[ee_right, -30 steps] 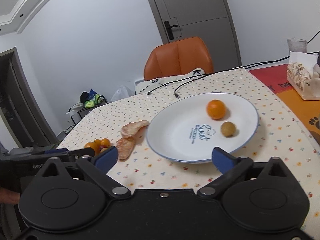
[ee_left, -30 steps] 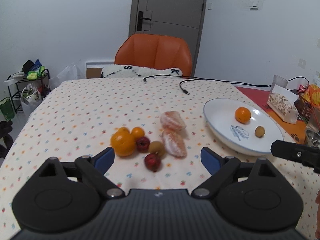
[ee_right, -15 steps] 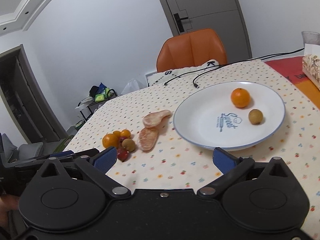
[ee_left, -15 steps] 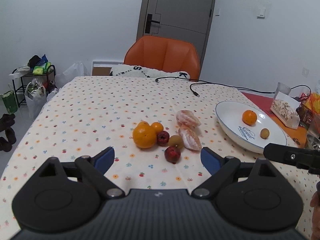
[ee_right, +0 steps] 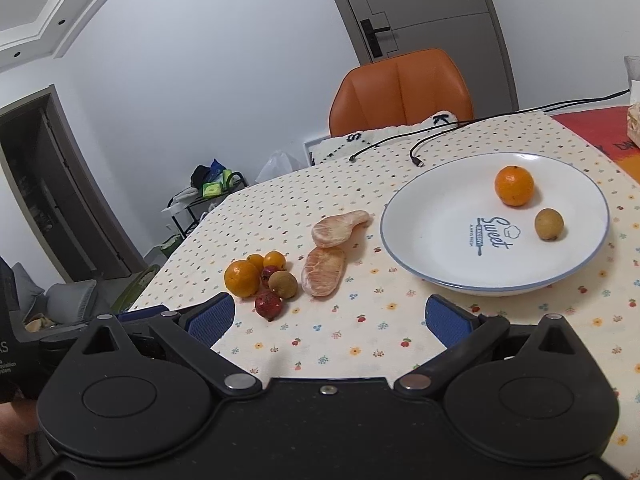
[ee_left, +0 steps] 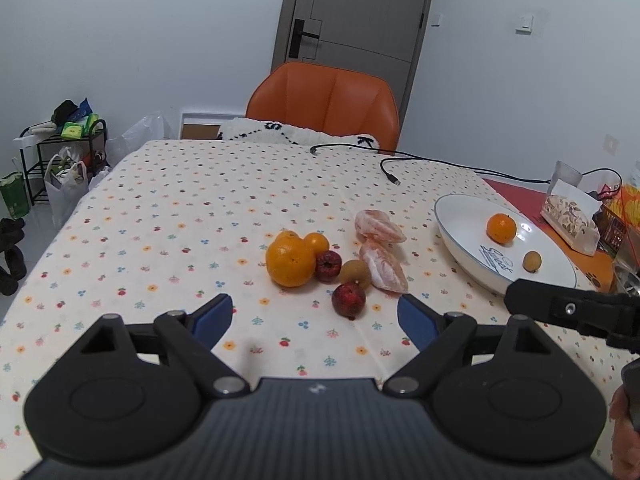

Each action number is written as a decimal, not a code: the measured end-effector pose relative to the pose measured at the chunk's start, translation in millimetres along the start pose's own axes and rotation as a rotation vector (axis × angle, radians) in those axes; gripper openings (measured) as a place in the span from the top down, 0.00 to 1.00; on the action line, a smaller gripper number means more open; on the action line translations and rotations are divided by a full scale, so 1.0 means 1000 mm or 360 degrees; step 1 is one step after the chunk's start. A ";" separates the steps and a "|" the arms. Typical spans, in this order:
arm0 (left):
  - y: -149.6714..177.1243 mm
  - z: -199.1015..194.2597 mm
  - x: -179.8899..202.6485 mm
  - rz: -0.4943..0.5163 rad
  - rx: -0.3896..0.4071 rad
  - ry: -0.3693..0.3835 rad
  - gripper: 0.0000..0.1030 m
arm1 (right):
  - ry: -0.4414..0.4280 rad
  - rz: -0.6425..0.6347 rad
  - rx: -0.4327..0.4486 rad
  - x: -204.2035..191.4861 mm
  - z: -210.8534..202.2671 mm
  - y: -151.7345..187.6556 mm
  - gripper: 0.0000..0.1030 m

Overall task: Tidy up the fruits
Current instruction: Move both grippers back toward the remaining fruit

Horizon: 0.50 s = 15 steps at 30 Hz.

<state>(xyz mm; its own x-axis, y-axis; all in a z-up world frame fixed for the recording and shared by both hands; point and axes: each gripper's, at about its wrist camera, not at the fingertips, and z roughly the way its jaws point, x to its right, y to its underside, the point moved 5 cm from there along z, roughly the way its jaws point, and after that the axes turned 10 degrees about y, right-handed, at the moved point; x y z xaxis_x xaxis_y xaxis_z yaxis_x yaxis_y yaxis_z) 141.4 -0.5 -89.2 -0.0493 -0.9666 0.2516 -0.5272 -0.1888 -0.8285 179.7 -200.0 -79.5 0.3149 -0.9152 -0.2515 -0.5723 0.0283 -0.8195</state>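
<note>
A cluster of fruit lies mid-table: a big orange [ee_left: 290, 262], a small orange [ee_left: 317, 242], two dark red fruits [ee_left: 348, 300], a brown longan [ee_left: 355, 274] and two peeled citrus pieces [ee_left: 384, 266]. To the right, a white plate [ee_left: 460, 224] holds an orange [ee_left: 501, 229] and a longan [ee_left: 532, 261]. My left gripper [ee_left: 314, 314] hovers just short of the cluster, its jaws closing with nothing between them. My right gripper [ee_right: 330, 316] stands open and empty, between the cluster [ee_right: 242, 278] and the plate [ee_right: 400, 248].
The table wears a flower-print cloth. A black cable [ee_left: 390, 174] lies at the far side before an orange chair [ee_left: 324, 104]. A tissue pack [ee_left: 570, 218] and clutter sit on the red mat at right. A rack with bags [ee_left: 60, 160] stands on the floor at left.
Both grippers drew back, so the fruit cluster now looks farther off in the left view and has come into full sight in the right view. The left jaws have narrowed slightly.
</note>
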 end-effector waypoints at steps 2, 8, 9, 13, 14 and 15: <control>0.000 0.004 0.003 0.0003 -0.0008 0.0013 0.17 | -0.0002 0.0008 -0.0002 0.000 0.002 0.000 0.00; -0.001 0.015 0.007 0.0000 -0.0021 0.0046 0.26 | -0.0012 0.0003 -0.0012 -0.001 0.008 0.001 0.02; -0.001 0.018 0.007 0.0000 -0.0029 0.0051 0.29 | -0.0011 0.0003 -0.0015 -0.001 0.009 0.001 0.05; -0.001 0.027 0.009 -0.0008 -0.0051 0.0076 0.38 | -0.0015 0.0010 -0.0021 0.000 0.014 -0.001 0.10; -0.001 0.028 0.009 -0.0010 -0.0052 0.0080 0.38 | -0.0018 0.0009 -0.0024 0.000 0.016 -0.001 0.12; -0.001 0.031 0.009 -0.0013 -0.0055 0.0083 0.39 | -0.0020 0.0009 -0.0030 0.000 0.018 -0.001 0.15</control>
<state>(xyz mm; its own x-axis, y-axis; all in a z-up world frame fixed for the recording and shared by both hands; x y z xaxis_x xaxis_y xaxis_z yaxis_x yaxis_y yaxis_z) 167.6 -14.1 -101.1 -0.0888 -0.9545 0.2848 -0.5568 -0.1895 -0.8087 193.5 -193.1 -88.0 0.3213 -0.9098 -0.2626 -0.5880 0.0257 -0.8085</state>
